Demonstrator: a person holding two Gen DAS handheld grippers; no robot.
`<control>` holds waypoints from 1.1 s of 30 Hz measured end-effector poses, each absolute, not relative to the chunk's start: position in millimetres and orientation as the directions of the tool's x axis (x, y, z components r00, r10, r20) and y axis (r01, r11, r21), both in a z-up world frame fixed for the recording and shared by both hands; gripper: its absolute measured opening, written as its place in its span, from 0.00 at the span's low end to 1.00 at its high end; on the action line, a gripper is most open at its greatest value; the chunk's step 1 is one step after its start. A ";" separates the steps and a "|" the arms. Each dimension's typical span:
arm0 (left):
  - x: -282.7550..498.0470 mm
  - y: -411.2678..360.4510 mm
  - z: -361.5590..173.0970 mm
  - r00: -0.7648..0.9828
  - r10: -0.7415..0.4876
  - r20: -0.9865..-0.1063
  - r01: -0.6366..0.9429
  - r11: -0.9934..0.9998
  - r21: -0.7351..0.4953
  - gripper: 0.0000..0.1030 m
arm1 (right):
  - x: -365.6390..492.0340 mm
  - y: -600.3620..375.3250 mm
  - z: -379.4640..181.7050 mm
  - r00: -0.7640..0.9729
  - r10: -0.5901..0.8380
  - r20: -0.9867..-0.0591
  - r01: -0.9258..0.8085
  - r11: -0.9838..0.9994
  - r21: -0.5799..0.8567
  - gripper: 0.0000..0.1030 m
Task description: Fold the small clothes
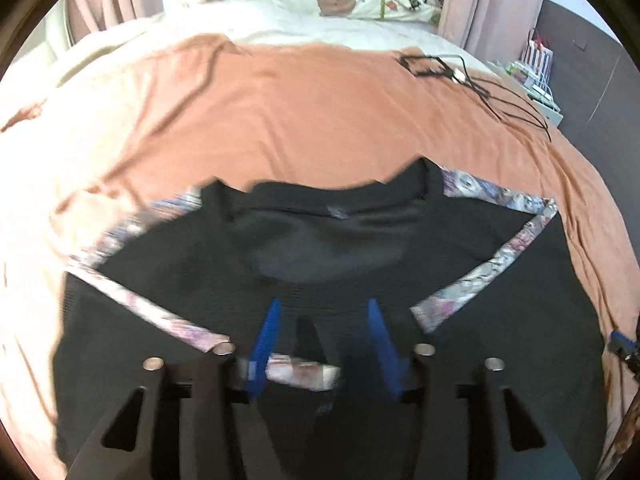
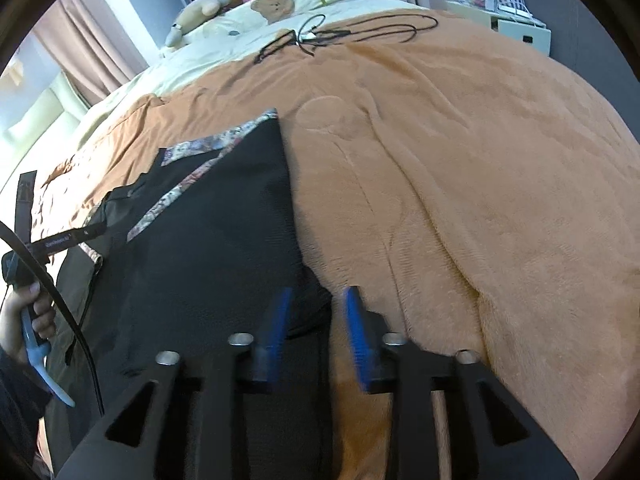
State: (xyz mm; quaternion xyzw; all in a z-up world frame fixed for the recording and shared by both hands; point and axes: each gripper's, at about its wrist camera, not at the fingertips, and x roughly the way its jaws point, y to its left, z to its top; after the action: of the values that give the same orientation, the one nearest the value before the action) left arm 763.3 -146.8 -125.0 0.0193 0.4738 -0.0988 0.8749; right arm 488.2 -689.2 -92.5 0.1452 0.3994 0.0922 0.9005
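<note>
We have the black shirt (image 1: 328,248) lying flat on the orange blanket (image 1: 300,120), both sleeves already turned in so their patterned cuffs (image 1: 484,272) cross the body. Left gripper (image 1: 324,336) hangs above the lower middle, jaws apart, nothing between them. Right gripper (image 2: 316,320) hangs at the shirt's right edge (image 2: 292,208), jaws apart, empty. We judge the fabric thin, light and limp: it should sag and slide on the plush, so a pinch through both layers at the hem corners looks best. Open blanket lies beyond the collar and to the right; a black cable (image 2: 344,34) lies well apart, near the pillows (image 2: 280,4).
</note>
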 end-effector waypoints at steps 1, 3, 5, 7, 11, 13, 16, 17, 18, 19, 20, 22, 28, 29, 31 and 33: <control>759.7 -137.7 -121.4 0.539 -0.146 -0.829 0.192 0.980 -0.048 0.52 | 486.1 -688.6 -90.9 0.668 0.280 -0.689 -0.052 0.942 0.333 0.49; 758.6 -117.0 -115.9 0.546 -0.124 -0.829 0.175 0.984 -0.032 0.52 | 482.6 -687.4 -87.9 0.673 0.283 -0.683 -0.058 0.941 0.333 0.50; 758.2 -93.4 -112.4 0.555 -0.098 -0.826 0.148 0.989 -0.018 0.52 | 479.3 -685.6 -85.3 0.681 0.284 -0.675 -0.060 0.941 0.334 0.50; 758.0 -74.1 -110.7 0.561 -0.076 -0.824 0.125 0.992 -0.007 0.52 | 475.3 -683.8 -81.3 0.691 0.280 -0.667 -0.064 0.942 0.330 0.50; 763.0 -35.6 -110.1 0.564 -0.036 -0.825 0.073 0.997 0.006 0.52 | 471.6 -677.0 -75.6 0.696 0.270 -0.665 -0.075 0.949 0.307 0.50; 767.1 -19.2 -109.9 0.570 -0.018 -0.822 0.052 0.999 0.014 0.52 | 470.3 -671.6 -73.7 0.696 0.268 -0.666 -0.084 0.952 0.296 0.50; 771.2 5.6 -111.0 0.573 0.003 -0.819 0.020 1.000 0.018 0.52 | 469.0 -665.7 -72.5 0.695 0.260 -0.671 -0.097 0.958 0.271 0.50; 771.8 13.6 -111.6 0.572 0.004 -0.820 0.012 1.000 0.013 0.52 | 468.4 -664.6 -72.5 0.694 0.258 -0.672 -0.099 0.959 0.266 0.50; 774.0 21.0 -113.0 0.570 0.009 -0.822 0.003 1.000 0.013 0.52 | 468.6 -663.9 -72.8 0.692 0.259 -0.674 -0.101 0.959 0.265 0.50; 775.1 27.6 -114.5 0.568 0.014 -0.823 -0.004 1.000 0.014 0.52 | 468.8 -663.2 -73.3 0.690 0.259 -0.676 -0.101 0.959 0.264 0.50; 777.3 34.2 -117.7 0.563 0.018 -0.826 -0.010 1.000 0.015 0.52 | 469.7 -662.8 -73.6 0.688 0.259 -0.678 -0.102 0.959 0.263 0.50; 780.3 40.7 -123.5 0.554 0.025 -0.832 -0.016 1.000 0.019 0.52 | 470.1 -659.7 -73.6 0.687 0.257 -0.680 -0.107 0.961 0.255 0.50; 791.2 55.5 -149.3 0.522 -0.018 -0.853 -0.015 0.999 -0.030 0.52 | 473.3 -649.9 -76.4 0.686 0.255 -0.681 -0.127 0.964 0.233 0.50; 794.0 55.3 -154.2 0.516 -0.024 -0.856 -0.011 0.999 -0.035 0.52 | 474.1 -647.7 -77.4 0.684 0.258 -0.682 -0.129 0.963 0.235 0.50; 797.6 53.9 -159.9 0.508 -0.035 -0.861 -0.002 0.999 -0.042 0.51 | 477.4 -643.9 -79.5 0.680 0.262 -0.685 -0.134 0.963 0.235 0.50; 801.2 50.1 -166.2 0.490 -0.071 -0.869 0.028 0.997 -0.066 0.30 | 480.8 -640.9 -80.9 0.677 0.265 -0.687 -0.139 0.962 0.234 0.50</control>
State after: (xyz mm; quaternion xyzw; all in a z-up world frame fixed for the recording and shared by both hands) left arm 801.2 50.1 -166.2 -0.0212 0.5042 -0.0288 0.8628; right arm 480.8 -640.9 -80.9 0.0812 0.3865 0.1109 0.9120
